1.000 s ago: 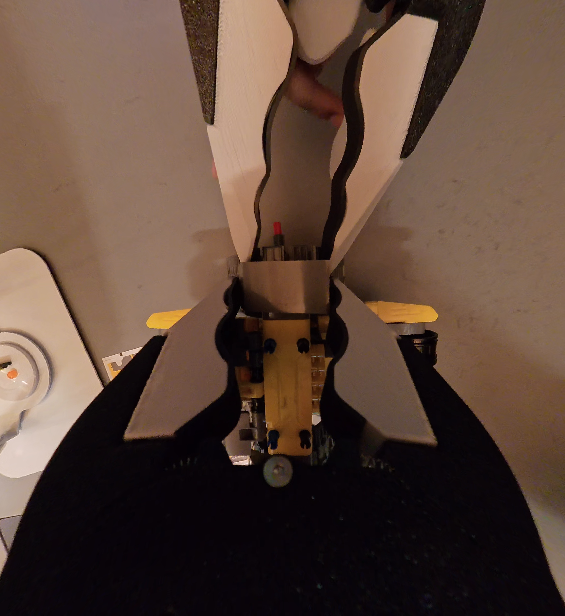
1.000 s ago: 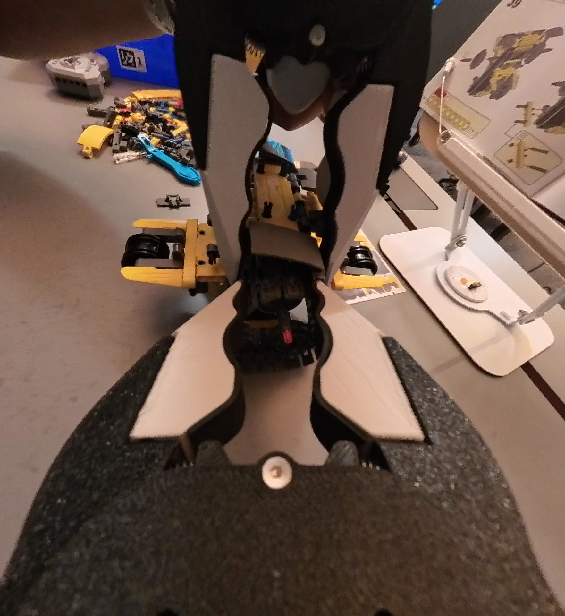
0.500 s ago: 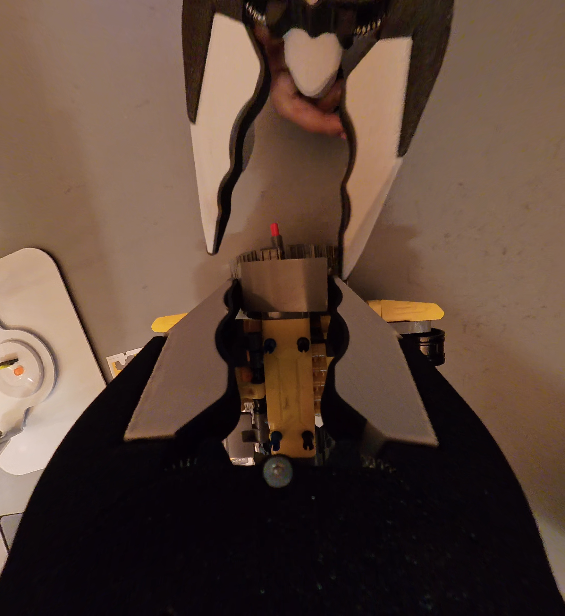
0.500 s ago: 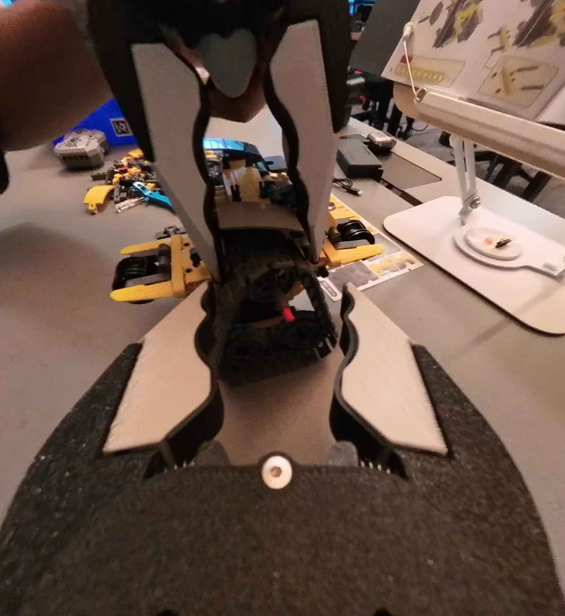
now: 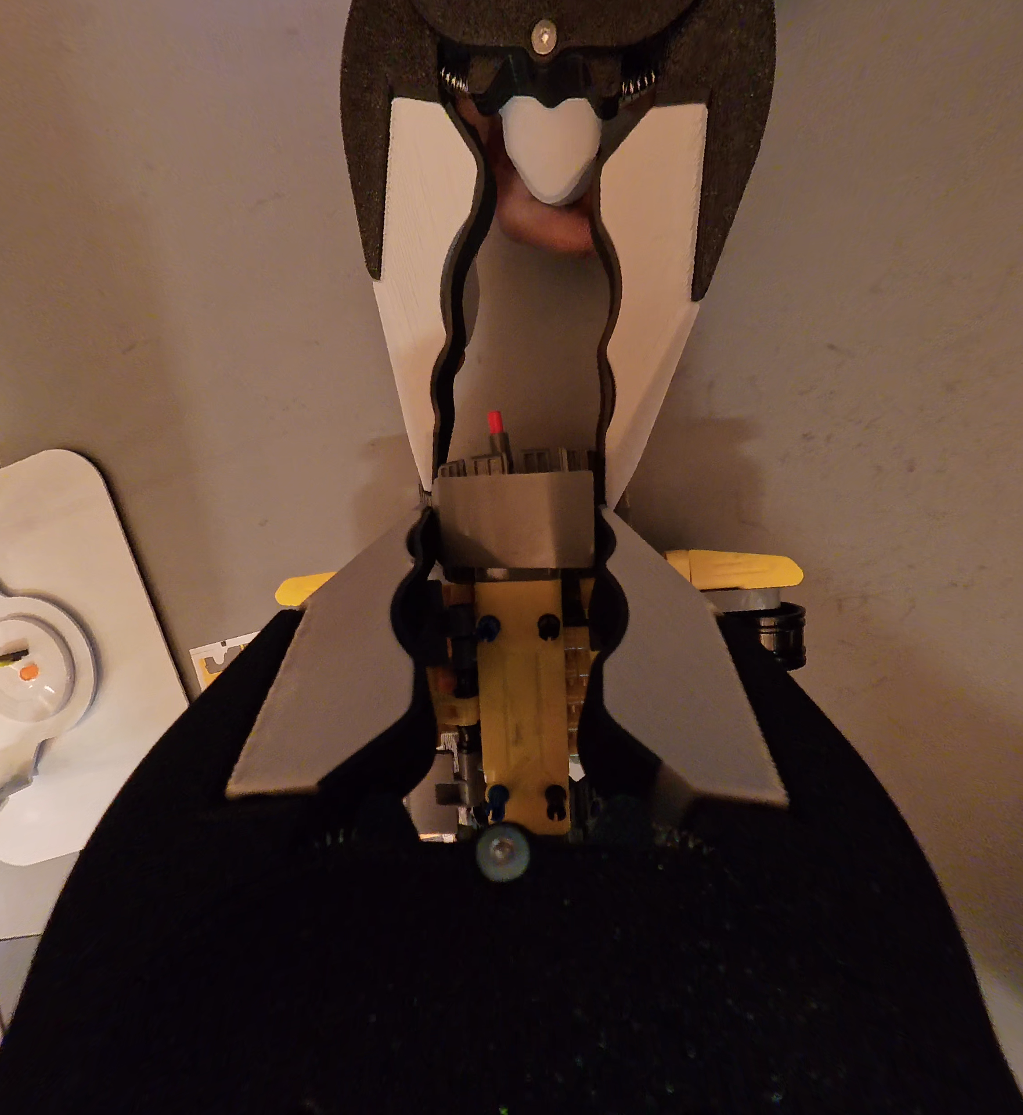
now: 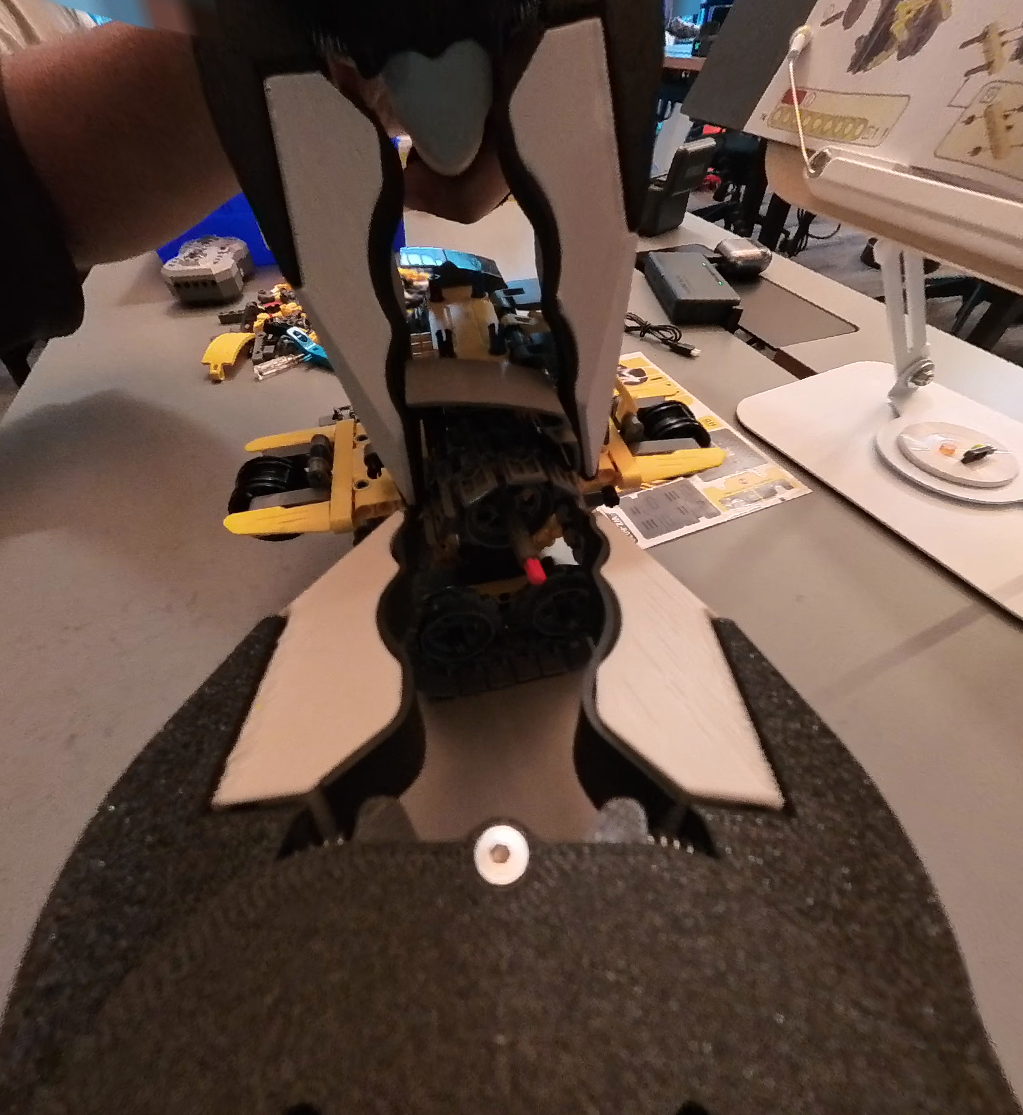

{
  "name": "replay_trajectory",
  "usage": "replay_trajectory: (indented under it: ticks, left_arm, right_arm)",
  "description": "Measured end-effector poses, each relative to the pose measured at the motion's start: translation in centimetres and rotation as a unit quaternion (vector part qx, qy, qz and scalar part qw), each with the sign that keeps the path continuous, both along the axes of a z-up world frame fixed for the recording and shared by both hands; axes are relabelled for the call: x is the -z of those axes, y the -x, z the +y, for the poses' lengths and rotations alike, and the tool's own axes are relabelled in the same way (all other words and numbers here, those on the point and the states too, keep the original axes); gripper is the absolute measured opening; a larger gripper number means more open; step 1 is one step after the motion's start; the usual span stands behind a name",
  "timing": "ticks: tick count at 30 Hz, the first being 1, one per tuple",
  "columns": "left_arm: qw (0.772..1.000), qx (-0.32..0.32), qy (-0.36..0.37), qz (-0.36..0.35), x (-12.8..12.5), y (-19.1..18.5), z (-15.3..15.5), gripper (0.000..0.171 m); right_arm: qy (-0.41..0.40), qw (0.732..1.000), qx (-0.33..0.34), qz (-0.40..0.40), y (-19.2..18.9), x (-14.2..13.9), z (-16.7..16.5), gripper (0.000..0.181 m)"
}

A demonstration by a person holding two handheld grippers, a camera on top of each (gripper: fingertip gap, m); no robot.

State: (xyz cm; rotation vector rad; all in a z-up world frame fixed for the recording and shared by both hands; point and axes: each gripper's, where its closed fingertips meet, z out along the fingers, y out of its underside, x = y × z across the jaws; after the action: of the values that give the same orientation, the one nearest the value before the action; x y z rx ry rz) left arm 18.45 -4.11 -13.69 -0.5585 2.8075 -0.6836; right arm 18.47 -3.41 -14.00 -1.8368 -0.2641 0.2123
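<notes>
A yellow and black brick-built vehicle model sits on the grey table, with yellow wing pieces and black wheels on both sides. My left gripper is shut on its middle, at a grey curved panel. My right gripper faces it from the opposite end and is closed around the black wheeled end, where a red pin sticks out. In the left wrist view the right gripper comes in from the top. In the right wrist view the left gripper comes from the top.
A white stand base with a printed building sheet stands to the right. Loose bricks, a grey block and a blue bin lie at the far left. A leaflet lies under the model. A person's arm is at upper left. Both grippers' tips are close together, under 4 cm apart.
The right gripper opened and drew back from the model half a second ago, then came in again and closed around its end. The left gripper kept its hold.
</notes>
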Motion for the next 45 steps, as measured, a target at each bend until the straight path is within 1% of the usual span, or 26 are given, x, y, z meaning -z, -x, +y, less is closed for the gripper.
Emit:
replay_trajectory:
  ticks: [6,17,24,26,30,37,41,45]
  left_arm:
    - [1.0,-0.002,0.001,0.0,0.03,-0.08,0.0,0.046]
    - [1.0,-0.004,0.009,0.0,-0.1,-0.08,-0.03,0.045]
    - [1.0,0.008,0.0,0.0,-0.06,0.2,-0.16,0.045]
    - [1.0,0.014,-0.006,-0.007,0.01,0.19,-0.13,0.044]
    - [1.0,0.014,-0.012,-0.009,0.03,0.24,-0.17,0.044]
    - [1.0,0.012,-0.015,-0.009,0.12,0.24,0.0,0.048]
    - [1.0,0.017,-0.005,-0.024,0.06,0.19,-0.09,0.05]
    - [0.998,0.024,-0.02,-0.053,-0.02,0.18,-0.24,0.053]
  right_arm:
    - [0.008,1.0,0.0,-0.007,-0.07,0.08,0.02,0.051]
    - [0.034,0.999,-0.001,0.015,-0.12,0.21,-0.01,0.048]
    - [0.051,0.999,-0.012,0.011,-0.09,0.37,-0.11,0.048]
    - [0.055,0.998,-0.013,0.004,-0.13,0.53,-0.13,0.044]
    - [0.054,0.998,-0.017,-0.002,-0.06,0.56,-0.2,0.046]
    - [0.057,0.998,0.001,-0.018,0.02,0.5,-0.22,0.049]
    - [0.041,0.999,0.009,-0.019,0.01,0.45,-0.27,0.05]
    - [0.035,0.999,0.012,-0.031,0.05,0.45,-0.38,0.052]
